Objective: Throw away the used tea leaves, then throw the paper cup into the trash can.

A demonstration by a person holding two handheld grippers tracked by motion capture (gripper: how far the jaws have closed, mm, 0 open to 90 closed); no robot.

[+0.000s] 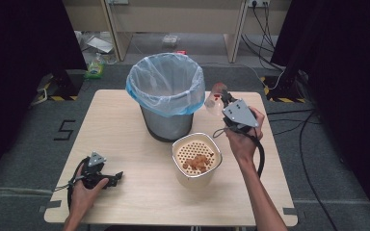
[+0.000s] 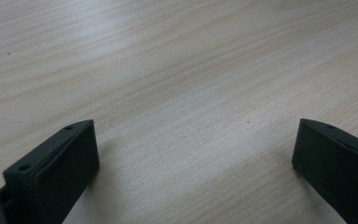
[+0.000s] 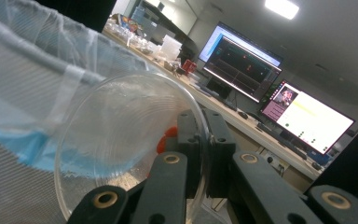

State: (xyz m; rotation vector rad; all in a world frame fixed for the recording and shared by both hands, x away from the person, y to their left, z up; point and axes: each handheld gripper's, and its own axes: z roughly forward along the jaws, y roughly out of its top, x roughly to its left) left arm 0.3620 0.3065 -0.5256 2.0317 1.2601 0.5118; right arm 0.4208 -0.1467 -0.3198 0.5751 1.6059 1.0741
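The left gripper (image 1: 117, 177) rests on the wooden table (image 1: 125, 144) at the near left corner, well apart from the bin and on its near left side, held by the left hand (image 1: 87, 188). In the left gripper view its two black jaws stand wide apart with bare wood grain between them and nothing gripped. Nearer the bin, just beside its near right side, stands a cream container (image 1: 196, 159) with a perforated insert; a heap of brownish food pieces (image 1: 198, 162) lies on the insert. The bin (image 1: 166, 96) itself stands at the middle of the far half of the table, grey and lined with a translucent blue-white bag (image 1: 166, 82) folded over its rim. To the right of the bin, raised off the table at about rim height, the right hand (image 1: 243, 139) holds the right gripper (image 1: 224, 97). Its jaws are closed on the rim of a clear plastic cup (image 1: 215, 98), which is tilted on its side just beside the bag; in the right gripper view something red-orange (image 3: 165, 139) shows through the cup wall. Beyond the bin, that view shows lit monitors (image 3: 279, 88) on a long desk.
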